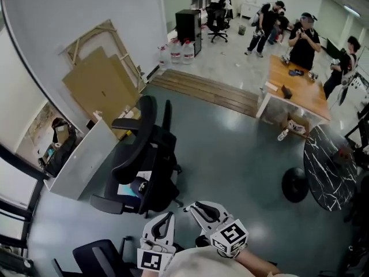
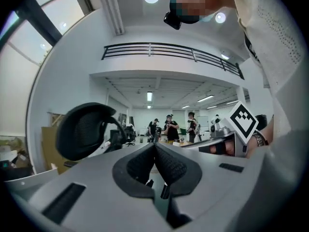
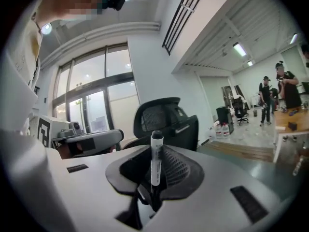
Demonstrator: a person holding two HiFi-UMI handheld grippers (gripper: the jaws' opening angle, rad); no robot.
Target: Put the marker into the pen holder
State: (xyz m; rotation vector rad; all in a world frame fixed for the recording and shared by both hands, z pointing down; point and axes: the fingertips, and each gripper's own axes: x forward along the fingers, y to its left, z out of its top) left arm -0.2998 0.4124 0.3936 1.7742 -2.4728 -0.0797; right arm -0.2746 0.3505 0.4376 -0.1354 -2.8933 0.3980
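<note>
Carry step: right hand-held gripper [image 3: 155, 175], at lower centre, clamps the marker [image 3: 156, 153] upright; left hand-held gripper [image 2: 155, 151] closed on nothing; no pen holder in view, so locating it is judged the next need.

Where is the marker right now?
In the right gripper view, the marker stands upright, clamped between the jaws of the right hand-held gripper, with a black office chair behind it.
</note>
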